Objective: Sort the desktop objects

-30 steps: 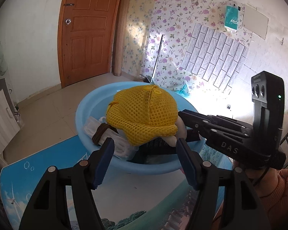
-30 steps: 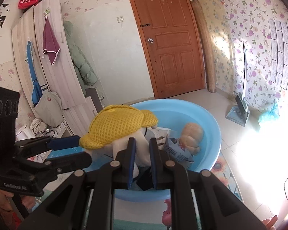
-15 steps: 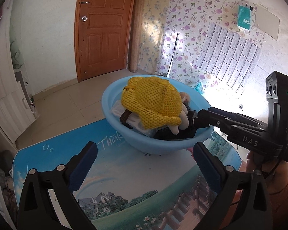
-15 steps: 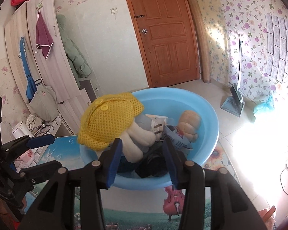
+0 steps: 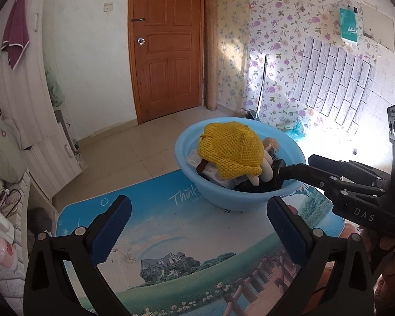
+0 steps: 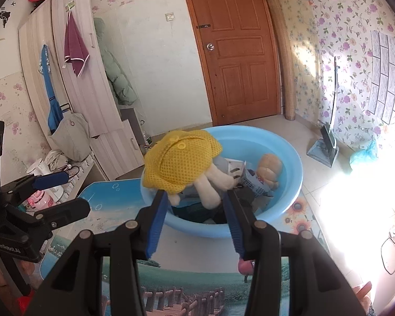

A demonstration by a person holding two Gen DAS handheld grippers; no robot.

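Note:
A light-blue basin (image 5: 192, 155) (image 6: 289, 200) stands at the far end of the picture mat (image 5: 171, 237). It is piled with things; a yellow mesh hat (image 5: 231, 150) (image 6: 180, 160) lies on top. Under the hat I see a cream plush toy (image 6: 213, 184), a brown plush (image 6: 270, 168) and dark items. My left gripper (image 5: 197, 223) (image 6: 71, 193) hovers over the mat, short of the basin; its jaws are opening wide with nothing between them. My right gripper (image 6: 194, 210) (image 5: 295, 164) is open at the basin's near rim, its pads clear of the plush.
Past the basin the table ends and tiled floor runs to a brown door (image 5: 166, 52). A white wardrobe (image 6: 73, 84) with hanging towels stands to the left. A kettle and pink cup (image 6: 43, 197) sit beside the mat's left edge. A hand (image 5: 387, 271) grips the right tool.
Both grippers have drawn back from the basin and risen. The left jaws spread from half open to wide. The right jaws, shut among the pile before, stand apart. The hat stays on the pile.

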